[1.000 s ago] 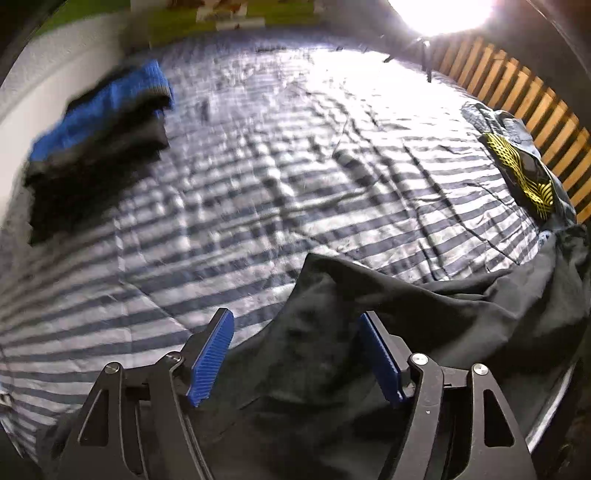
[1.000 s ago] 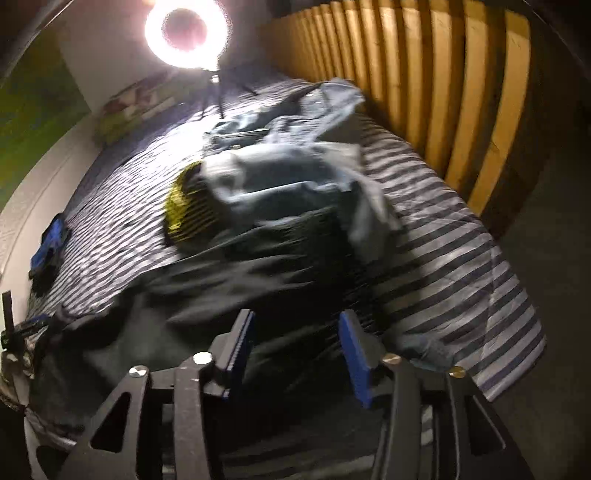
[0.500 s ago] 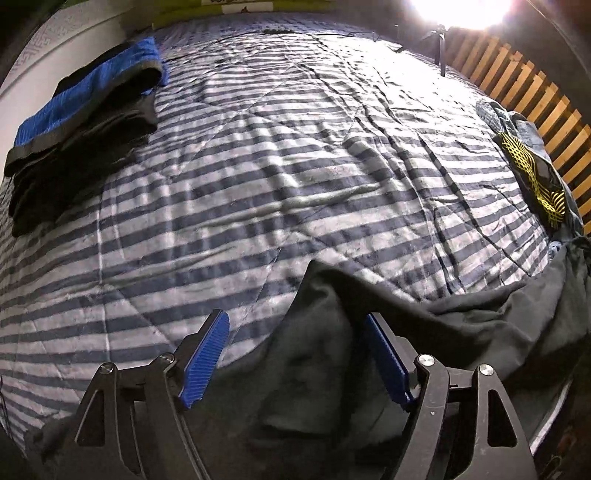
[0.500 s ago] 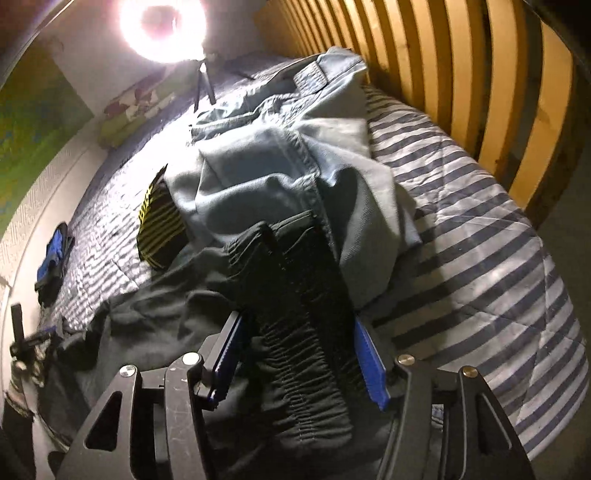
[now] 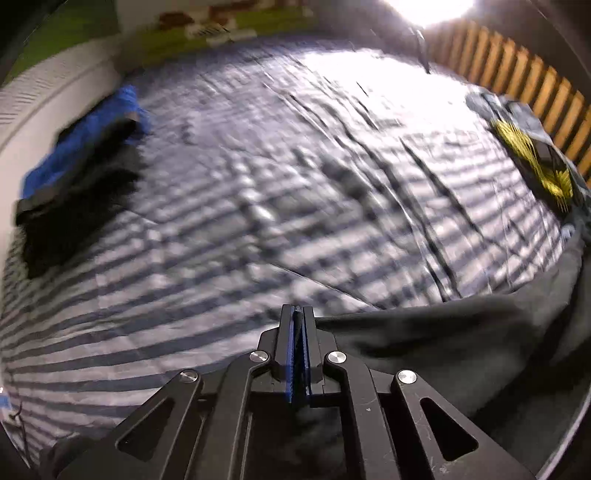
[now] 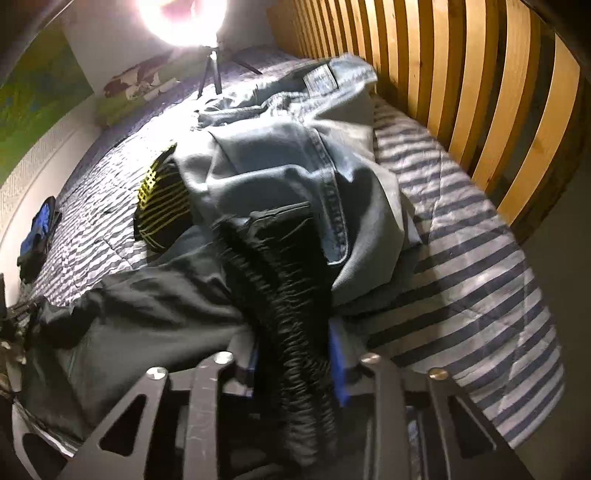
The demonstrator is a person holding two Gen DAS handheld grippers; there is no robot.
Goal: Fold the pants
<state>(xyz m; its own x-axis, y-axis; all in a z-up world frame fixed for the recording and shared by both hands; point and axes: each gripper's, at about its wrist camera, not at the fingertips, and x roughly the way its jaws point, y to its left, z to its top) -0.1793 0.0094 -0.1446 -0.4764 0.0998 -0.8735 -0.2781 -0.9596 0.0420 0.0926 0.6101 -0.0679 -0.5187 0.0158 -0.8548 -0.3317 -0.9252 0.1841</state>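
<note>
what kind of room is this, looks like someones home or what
Most likely a bedroom in a home: a bed under a striped quilt, a wooden slatted headboard, and loose clothes such as jeans and dark pants lying on it.

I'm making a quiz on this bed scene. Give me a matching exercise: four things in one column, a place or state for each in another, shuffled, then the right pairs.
Things:
1. black pants
2. jeans
3. ring light
4. blue and black stack

Places or states:
A. glowing at the bed's far end
B. elastic waistband between the right tongs
C. crumpled beside the wooden slats
D. lying near the white wall

Pairs: 1-B, 2-C, 3-A, 4-D
</note>
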